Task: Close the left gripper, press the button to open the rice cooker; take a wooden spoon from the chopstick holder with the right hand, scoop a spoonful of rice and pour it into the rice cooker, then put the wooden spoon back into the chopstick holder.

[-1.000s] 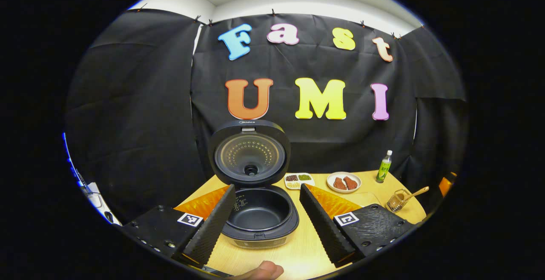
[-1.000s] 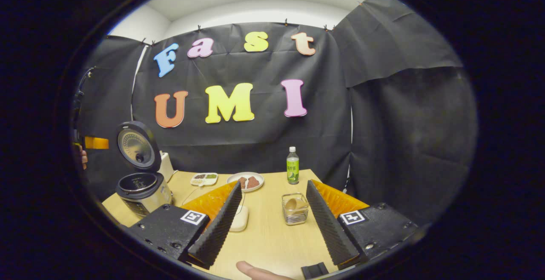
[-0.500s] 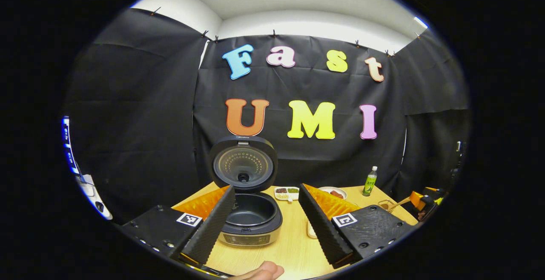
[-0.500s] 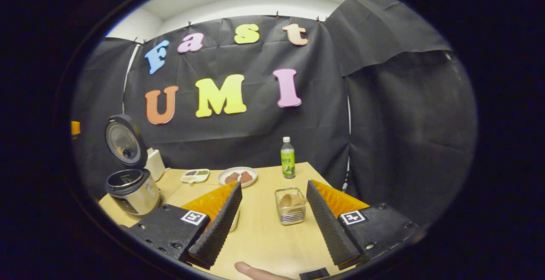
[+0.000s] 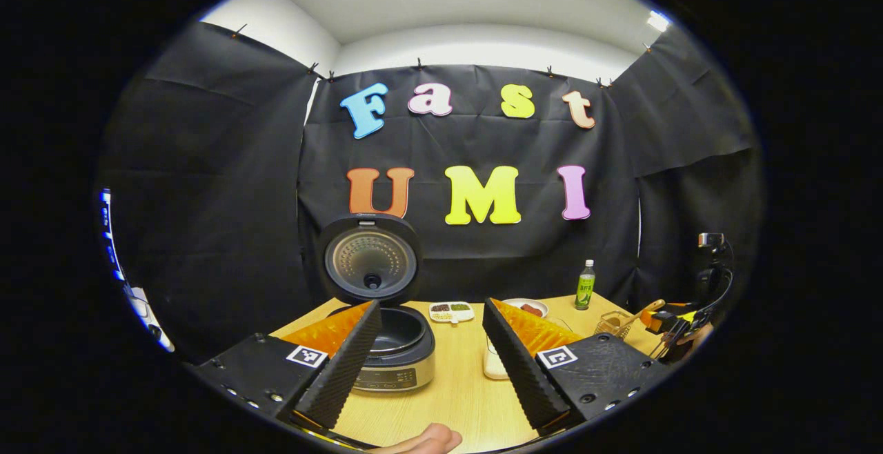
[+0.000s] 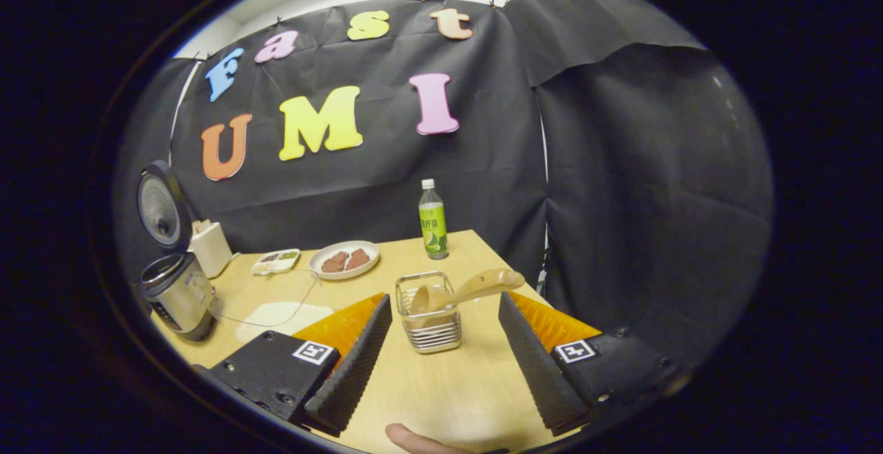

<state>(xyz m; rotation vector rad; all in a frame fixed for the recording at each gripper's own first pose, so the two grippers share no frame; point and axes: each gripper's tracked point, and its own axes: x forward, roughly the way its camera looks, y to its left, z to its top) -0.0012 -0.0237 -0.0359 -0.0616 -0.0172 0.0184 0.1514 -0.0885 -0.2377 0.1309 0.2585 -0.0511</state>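
Rice cooker (image 5: 386,343) lid up; step in hand is fetching the wooden spoon (image 6: 469,288), lower centre: right gripper (image 6: 441,354), jaws apart, must straddle its handle; left gripper (image 5: 428,357) jaws apart.

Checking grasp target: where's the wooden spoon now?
Right gripper view: wooden spoon leans in the chopstick holder on the table, between the open right tongs, near the green bottle.
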